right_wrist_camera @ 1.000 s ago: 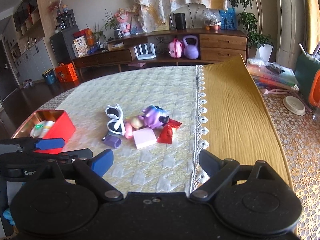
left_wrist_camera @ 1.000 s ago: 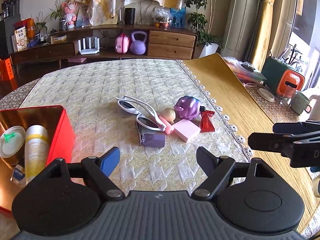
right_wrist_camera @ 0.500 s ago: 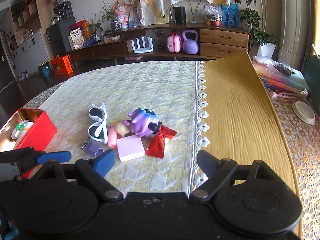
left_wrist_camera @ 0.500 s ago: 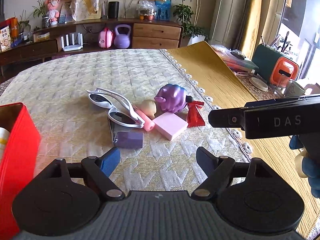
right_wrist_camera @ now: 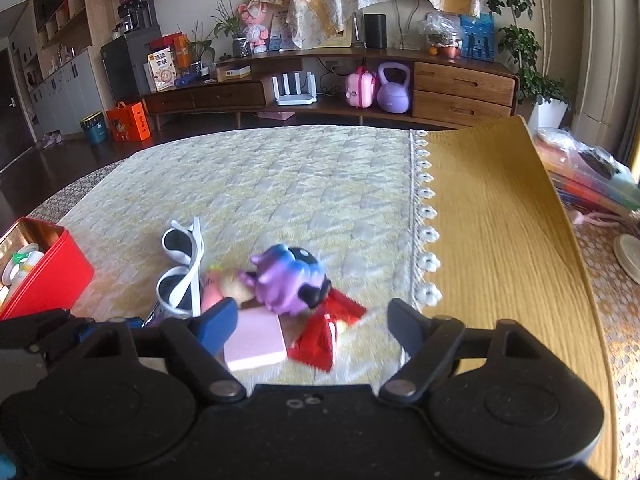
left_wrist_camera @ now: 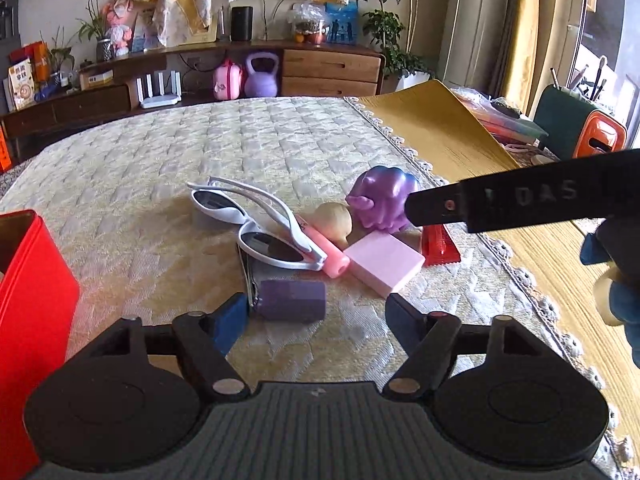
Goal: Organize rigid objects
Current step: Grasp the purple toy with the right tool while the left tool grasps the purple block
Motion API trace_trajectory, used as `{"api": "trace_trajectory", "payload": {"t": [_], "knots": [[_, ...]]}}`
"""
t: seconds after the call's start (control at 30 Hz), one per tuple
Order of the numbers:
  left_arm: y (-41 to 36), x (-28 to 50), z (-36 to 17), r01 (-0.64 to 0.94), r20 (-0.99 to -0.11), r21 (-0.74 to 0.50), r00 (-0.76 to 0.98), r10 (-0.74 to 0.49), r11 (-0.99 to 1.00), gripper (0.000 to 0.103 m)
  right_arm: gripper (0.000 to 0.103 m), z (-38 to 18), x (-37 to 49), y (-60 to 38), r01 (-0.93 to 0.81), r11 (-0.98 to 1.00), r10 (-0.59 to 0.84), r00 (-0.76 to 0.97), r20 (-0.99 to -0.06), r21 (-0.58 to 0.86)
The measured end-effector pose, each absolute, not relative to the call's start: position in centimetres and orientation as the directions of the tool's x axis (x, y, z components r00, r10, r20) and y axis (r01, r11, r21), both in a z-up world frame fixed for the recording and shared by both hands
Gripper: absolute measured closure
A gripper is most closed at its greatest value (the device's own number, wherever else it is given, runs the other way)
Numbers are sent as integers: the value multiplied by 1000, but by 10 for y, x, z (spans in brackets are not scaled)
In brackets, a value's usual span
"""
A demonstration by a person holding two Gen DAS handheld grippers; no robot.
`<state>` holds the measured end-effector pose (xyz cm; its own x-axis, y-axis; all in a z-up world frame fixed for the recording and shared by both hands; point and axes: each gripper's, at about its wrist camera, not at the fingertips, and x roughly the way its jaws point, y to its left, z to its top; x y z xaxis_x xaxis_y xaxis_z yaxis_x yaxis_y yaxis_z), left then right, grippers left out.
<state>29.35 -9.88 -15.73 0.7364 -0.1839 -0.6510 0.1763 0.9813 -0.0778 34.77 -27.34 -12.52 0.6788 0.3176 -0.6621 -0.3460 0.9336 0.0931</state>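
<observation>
A small pile lies on the quilted cloth: white sunglasses (left_wrist_camera: 256, 224) (right_wrist_camera: 182, 272), a purple toy figure (left_wrist_camera: 384, 200) (right_wrist_camera: 288, 280), a pink block (left_wrist_camera: 384, 266) (right_wrist_camera: 256, 342), a red packet (left_wrist_camera: 438, 244) (right_wrist_camera: 324, 336), a pink tube (left_wrist_camera: 328, 250), a beige ball (left_wrist_camera: 334, 220) and a small purple cylinder (left_wrist_camera: 290, 300). My left gripper (left_wrist_camera: 316, 322) is low over the cylinder, jaws closing; the cylinder sits just inside the left pad, not pressed. My right gripper (right_wrist_camera: 312, 322) is also closing, with the pink block and red packet between its fingers, untouched.
A red tin (left_wrist_camera: 28, 320) (right_wrist_camera: 44, 276) holding containers stands at the left. A yellow mat (left_wrist_camera: 436, 132) (right_wrist_camera: 500, 220) with a lace border covers the table's right part. One right gripper finger (left_wrist_camera: 520, 200) crosses over the purple toy. Green and orange holders (left_wrist_camera: 596, 136) stand far right.
Both grippers have come forward and down onto the pile, and their jaws have narrowed. The right gripper's finger has slid left over the toy. The red tin has drifted toward the left edge.
</observation>
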Motion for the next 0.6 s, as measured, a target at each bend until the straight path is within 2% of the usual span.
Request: {"api": "trace_trajectory", "payload": {"t": [0.23,0.3,0.37,0.47,0.6], "knots": [[-97,297,-159,176,-637,-69,750,-179,982,41,27,-135,368,-260,-370,925,333,676,-657,87],[-97,296,-159,165,-635,-49,756,-159,985,53,28,-138,372,-256,-376,922,338,670,-660,91],[-96,296,-159,155,-634,-39,760,-145,987,59,31,-141,374,-252,-385,918,347,663,-663,95],[-93,296,-158,153,-637,-50,756,-150,987,60,32,-141,374,-247,-386,916,360,663,-656,112],[-93,294,-157,141,-645,-50,751,-140,989,62,40,-138,373,-242,-381,918,357,670,-651,110]]}}
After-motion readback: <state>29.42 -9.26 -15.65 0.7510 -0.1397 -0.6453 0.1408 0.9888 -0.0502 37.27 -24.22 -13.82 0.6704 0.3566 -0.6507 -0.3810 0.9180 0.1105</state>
